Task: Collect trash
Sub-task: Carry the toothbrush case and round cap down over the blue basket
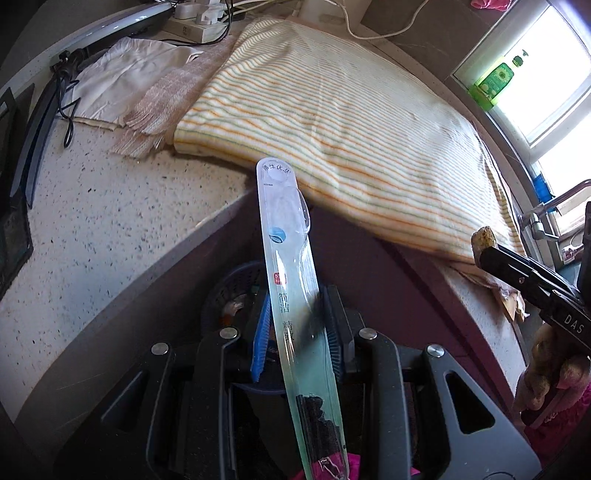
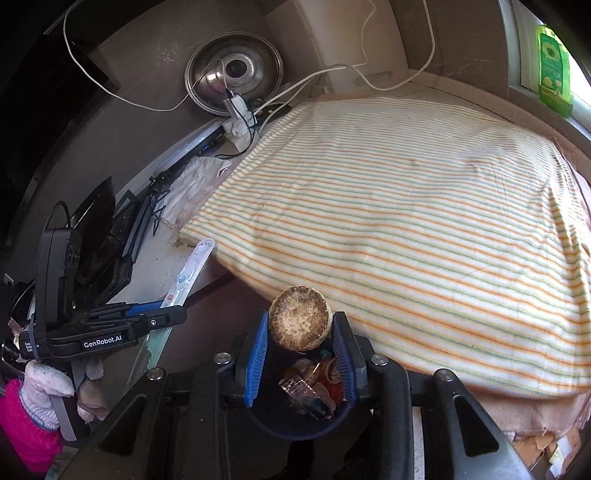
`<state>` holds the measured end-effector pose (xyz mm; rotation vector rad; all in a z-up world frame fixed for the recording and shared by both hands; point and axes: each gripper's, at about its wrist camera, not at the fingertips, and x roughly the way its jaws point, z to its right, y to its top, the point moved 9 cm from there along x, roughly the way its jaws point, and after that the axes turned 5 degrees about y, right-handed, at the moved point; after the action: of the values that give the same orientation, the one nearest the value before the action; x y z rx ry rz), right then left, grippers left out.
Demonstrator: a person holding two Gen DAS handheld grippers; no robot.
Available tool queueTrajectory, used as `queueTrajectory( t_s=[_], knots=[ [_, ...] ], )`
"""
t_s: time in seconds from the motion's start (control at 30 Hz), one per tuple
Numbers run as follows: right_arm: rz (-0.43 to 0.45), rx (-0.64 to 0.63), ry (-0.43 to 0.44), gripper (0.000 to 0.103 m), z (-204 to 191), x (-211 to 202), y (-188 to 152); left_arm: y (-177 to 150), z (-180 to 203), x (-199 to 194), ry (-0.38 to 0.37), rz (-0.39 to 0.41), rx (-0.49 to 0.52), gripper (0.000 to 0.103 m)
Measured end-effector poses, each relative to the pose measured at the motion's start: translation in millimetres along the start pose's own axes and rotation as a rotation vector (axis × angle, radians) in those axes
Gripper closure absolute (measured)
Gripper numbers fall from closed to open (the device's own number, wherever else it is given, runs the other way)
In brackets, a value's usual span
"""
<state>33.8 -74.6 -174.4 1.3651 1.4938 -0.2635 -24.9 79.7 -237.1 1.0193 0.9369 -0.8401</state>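
My left gripper (image 1: 295,325) is shut on a long clear toothbrush package (image 1: 288,251), held upright above a dark blue waste basket (image 1: 236,284) on the floor. The package also shows in the right wrist view (image 2: 188,273). My right gripper (image 2: 299,343) is shut on a round brown corn cob piece (image 2: 299,317), held over the same basket (image 2: 295,424), which holds several scraps. The cob end shows at the right of the left wrist view (image 1: 484,240).
A striped orange and green cloth (image 1: 351,122) covers the speckled counter (image 1: 92,229). White cloths (image 1: 125,81), cables and a power strip (image 1: 195,22) lie at the back left. A green bottle (image 2: 552,70) stands on the window sill. A metal lid (image 2: 234,70) leans on the wall.
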Motion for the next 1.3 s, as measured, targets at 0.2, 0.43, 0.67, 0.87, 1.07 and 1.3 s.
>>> queueTrajectory(
  t_s=[0.2, 0.43, 0.67, 0.87, 1.07, 1.3],
  knots=[
    [-0.027, 0.006, -0.001, 0.068, -14, 9, -24, -22, -2, 9, -0.016, -0.033, 0.007, 0.076],
    [-0.058, 0.022, -0.001, 0.068, -19, 21, -43, -43, -4, 24, -0.029, -0.080, 0.017, 0.076],
    [-0.099, 0.035, -0.002, 0.068, -22, 41, -60, -65, -9, 47, -0.037, -0.145, 0.019, 0.076],
    [-0.143, 0.039, -0.011, 0.068, -24, 61, -77, -80, -14, 69, -0.041, -0.197, 0.009, 0.076],
    [-0.186, 0.048, -0.028, 0.068, -20, 81, -92, -90, -21, 87, -0.043, -0.236, -0.007, 0.076],
    [-0.224, 0.057, -0.046, 0.068, -15, 98, -109, -93, -29, 101, -0.029, -0.260, -0.003, 0.076]
  ],
)
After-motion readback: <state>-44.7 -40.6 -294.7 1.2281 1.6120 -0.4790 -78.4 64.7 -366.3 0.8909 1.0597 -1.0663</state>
